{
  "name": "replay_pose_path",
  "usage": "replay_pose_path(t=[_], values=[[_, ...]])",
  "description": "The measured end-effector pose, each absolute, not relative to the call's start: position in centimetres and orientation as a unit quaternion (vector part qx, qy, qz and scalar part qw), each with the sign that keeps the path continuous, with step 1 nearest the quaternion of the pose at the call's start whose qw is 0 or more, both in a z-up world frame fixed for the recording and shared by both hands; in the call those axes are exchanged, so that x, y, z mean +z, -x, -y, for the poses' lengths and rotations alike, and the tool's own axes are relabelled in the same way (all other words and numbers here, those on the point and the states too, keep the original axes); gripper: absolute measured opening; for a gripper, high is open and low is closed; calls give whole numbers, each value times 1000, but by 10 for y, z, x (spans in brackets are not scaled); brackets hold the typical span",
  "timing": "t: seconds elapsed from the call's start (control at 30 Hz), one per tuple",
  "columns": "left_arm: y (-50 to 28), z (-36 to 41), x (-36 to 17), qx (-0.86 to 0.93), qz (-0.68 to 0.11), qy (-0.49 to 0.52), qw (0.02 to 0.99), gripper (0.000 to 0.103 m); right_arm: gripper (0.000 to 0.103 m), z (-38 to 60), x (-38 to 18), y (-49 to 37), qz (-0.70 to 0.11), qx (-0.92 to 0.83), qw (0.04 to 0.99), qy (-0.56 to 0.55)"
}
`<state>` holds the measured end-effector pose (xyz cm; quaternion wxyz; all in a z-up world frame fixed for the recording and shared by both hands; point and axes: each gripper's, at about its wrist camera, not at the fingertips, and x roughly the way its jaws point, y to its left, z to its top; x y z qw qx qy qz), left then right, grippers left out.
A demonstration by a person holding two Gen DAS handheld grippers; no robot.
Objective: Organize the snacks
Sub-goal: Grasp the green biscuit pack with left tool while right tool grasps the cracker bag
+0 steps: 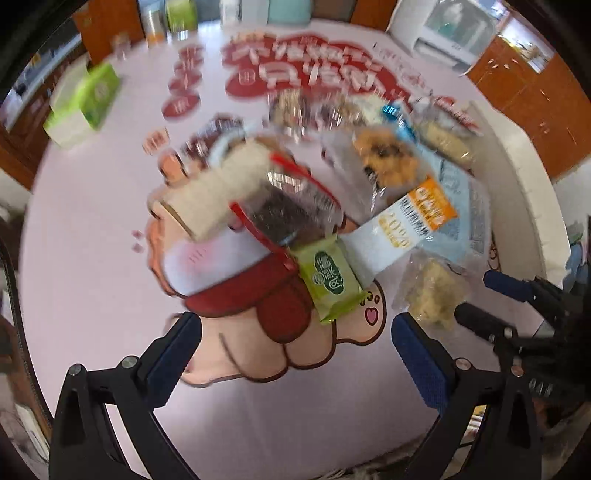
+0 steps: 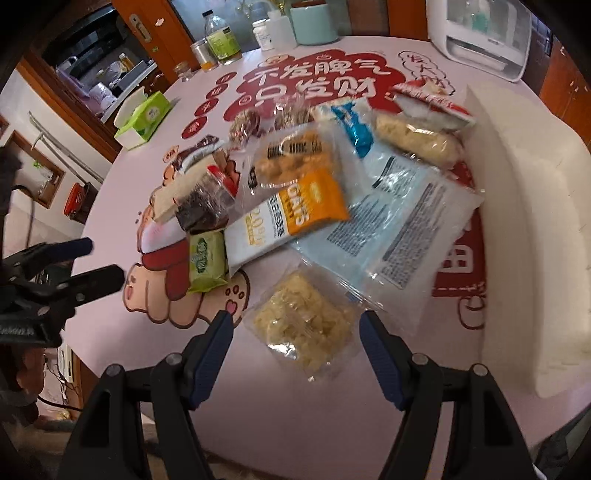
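A pile of snack packs lies on a pink printed table (image 2: 295, 406). A small green pack (image 1: 330, 280) (image 2: 207, 260) lies at the pile's near edge. A clear pack of pale flakes (image 2: 304, 330) (image 1: 430, 291) lies nearest my right gripper (image 2: 297, 325), which is open with its jaws on either side of the pack's near end. An orange-and-white oats pack (image 2: 288, 218), a large pale blue bag (image 2: 391, 225) and a dark cake pack (image 1: 288, 214) lie further in. My left gripper (image 1: 295, 332) is open and empty just short of the green pack.
A white foam tray (image 2: 524, 206) stands along the table's right side. A green tissue box (image 2: 144, 118) sits at the far left. Bottles and jars (image 2: 221, 40) and a white appliance (image 2: 484, 33) stand at the back edge.
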<state>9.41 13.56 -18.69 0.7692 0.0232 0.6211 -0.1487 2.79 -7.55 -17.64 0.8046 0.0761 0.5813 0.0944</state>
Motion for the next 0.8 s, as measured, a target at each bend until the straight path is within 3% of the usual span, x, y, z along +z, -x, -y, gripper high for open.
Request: replay_pose_path(t=[0.37,0.43,0.6,0.67,0.7,0.8], values=[[-119,-114,-241,-120,-658,14,743,86,72,54,-213,-34,-575,138,807,2],[-120,-111,-247,-117,-665,19,737,76,73,52,-214,-33,-571,146,808,12],[-119,-104,-249,-101,-659,5,745,67,73,44,-217,-31,-571,165,803,51],[-122,-98,-248,-102,-657,3,747,55,73,39,-218,-27,-573,177,798,69],[-122,-95,-247,-108,-656,4,747,39,71,35,-220,-24,-572,176,796,86],[-119,-88,-246,-105,-653,-9,750,37,58,29,-226,-20,-566,159,797,138]])
